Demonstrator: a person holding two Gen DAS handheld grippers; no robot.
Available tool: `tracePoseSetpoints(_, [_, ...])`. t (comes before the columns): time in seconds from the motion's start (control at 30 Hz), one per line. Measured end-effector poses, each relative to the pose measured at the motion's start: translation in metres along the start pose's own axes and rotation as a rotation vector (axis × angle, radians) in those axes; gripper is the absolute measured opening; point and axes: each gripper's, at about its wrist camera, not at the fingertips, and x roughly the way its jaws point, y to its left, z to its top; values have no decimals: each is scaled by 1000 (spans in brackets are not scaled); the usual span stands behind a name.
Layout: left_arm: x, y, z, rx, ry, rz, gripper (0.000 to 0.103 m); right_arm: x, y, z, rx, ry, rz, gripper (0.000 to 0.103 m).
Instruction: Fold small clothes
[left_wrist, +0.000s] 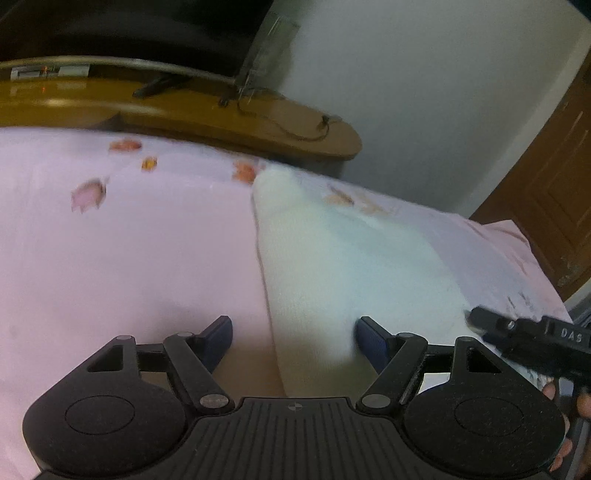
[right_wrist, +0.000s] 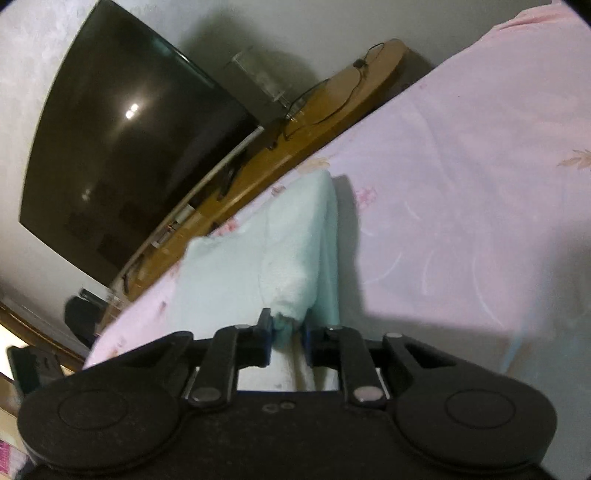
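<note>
Nearest the lens, the right gripper (right_wrist: 287, 334) pinched a corner of the pale green cloth (right_wrist: 258, 254), lifting it off the pink bedsheet (right_wrist: 461, 192). Spread wide, the left gripper (left_wrist: 293, 332) held nothing, straddling the cloth's edge.

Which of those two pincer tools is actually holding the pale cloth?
The right gripper: its blue pads pinch a bunched edge of the pale mint cloth. The left gripper is spread wide open, gripping nothing, with the cloth's edge lying between its fingers.

One cloth (left_wrist: 332, 258), two tongs (left_wrist: 293, 341)
</note>
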Motion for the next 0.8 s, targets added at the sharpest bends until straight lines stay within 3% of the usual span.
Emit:
tracePoseSetpoints(0.07, [1,2,6,15,-19,-1,74,-6,0,6,-28,-58,-8,35])
tracePoseSetpoints(0.17, [10,10,15,-14,-43,-12,74,7,-17,26,46,-75,9,33])
tracePoseSetpoints(0.33, [33,17,23,-65,-25,-33,74,48,-18,43,-5,-59,-39,32])
tracePoseSetpoints(0.4, [35,13,24,-66,-25,-37,74,57,-15,44,-52,-41,-34,12])
tracePoseSetpoints(0.5, [42,2,18,-14,-14,4,74,46,6,37,-234,-132,-76,8])
tracePoseSetpoints(0.57, [42,-6,18,23,-12,25,74,62,1,32,-282,-75,-211,8])
tracePoseSetpoints(0.67, [26,-3,17,4,-8,-12,74,51,2,36,-225,-62,-213,17])
tracePoseSetpoints(0.73, [4,-1,5,22,-20,-13,74,25,12,34,-216,-114,-189,26])
tracePoseSetpoints(0.8, [-15,0,-12,32,-17,-27,74,-9,18,20,-214,-111,-116,21])
